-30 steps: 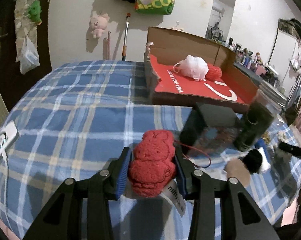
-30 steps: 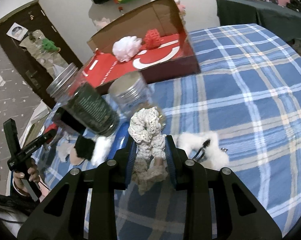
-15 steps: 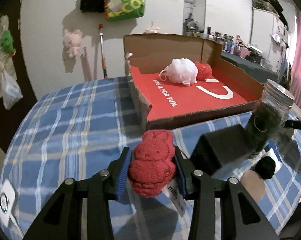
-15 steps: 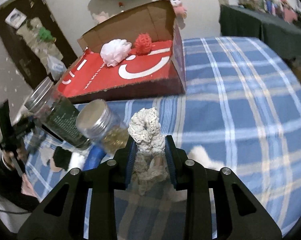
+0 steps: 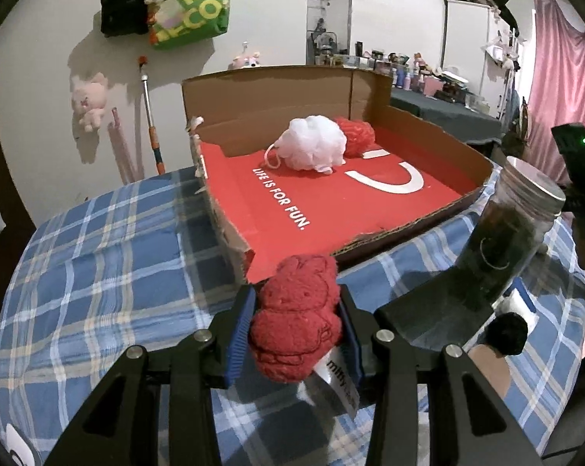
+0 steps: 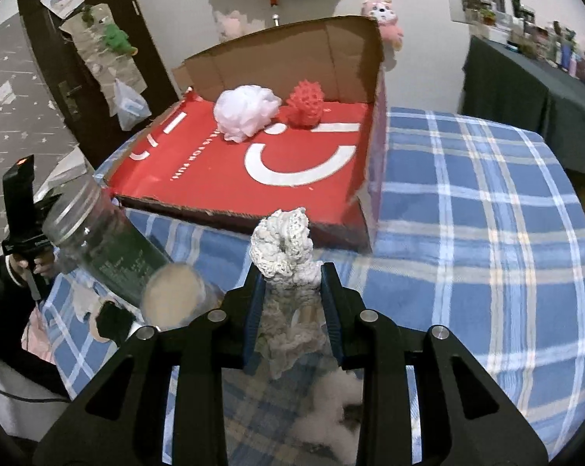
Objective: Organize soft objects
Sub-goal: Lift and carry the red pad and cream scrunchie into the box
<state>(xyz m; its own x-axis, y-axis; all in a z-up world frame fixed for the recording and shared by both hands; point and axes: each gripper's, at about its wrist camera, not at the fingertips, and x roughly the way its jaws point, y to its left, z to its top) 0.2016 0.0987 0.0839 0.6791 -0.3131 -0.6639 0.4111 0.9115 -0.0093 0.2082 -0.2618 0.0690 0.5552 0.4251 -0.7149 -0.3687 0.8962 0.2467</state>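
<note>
Lettering reading "LIFE IS FOR FUN." runs across the red floor of the shallow open cardboard box, which lies on the blue plaid bedcover. Inside, toward the back wall, a white mesh bath pouf touches a red spiky ball. Just before the box's front edge, the left gripper pinches a red fuzzy plush figure — its tag reads "miffy" — while the right gripper pinches a cream crocheted scrunchie.
</note>
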